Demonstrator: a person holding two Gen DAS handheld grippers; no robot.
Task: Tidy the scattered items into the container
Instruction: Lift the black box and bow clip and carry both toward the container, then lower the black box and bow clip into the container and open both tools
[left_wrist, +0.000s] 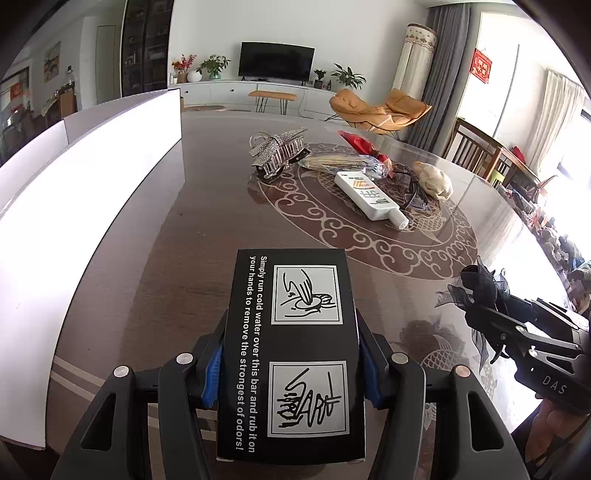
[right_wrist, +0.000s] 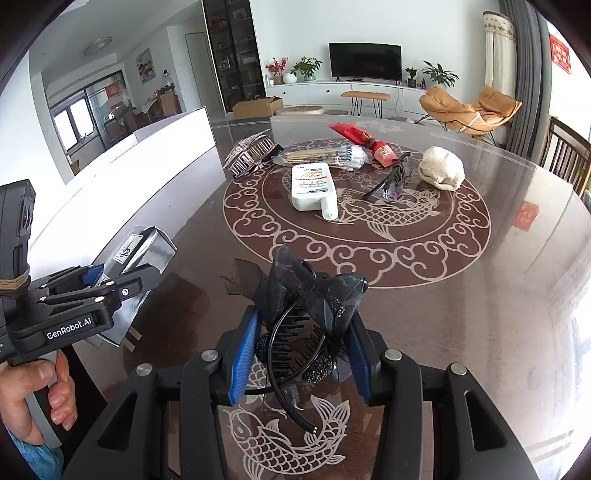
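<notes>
A living room lies behind a dark round table (left_wrist: 207, 206) with a pale swirl inlay. In the left wrist view, the left tongs (left_wrist: 291, 365) clamp a black box (left_wrist: 291, 354) printed with white text. Ahead of them lie a rhinestone hair clip (left_wrist: 279, 155), a white tube (left_wrist: 369, 197) and a cream cloth (left_wrist: 434, 179); a white container (left_wrist: 92, 177) stands to their left.

In the right wrist view, the right tongs (right_wrist: 301, 350) grip a black mesh hair comb (right_wrist: 314, 310). Beyond them lie the tube (right_wrist: 314, 186), sunglasses (right_wrist: 391, 181) and a red packet (right_wrist: 358, 138); the container (right_wrist: 166, 140) sits far left.
</notes>
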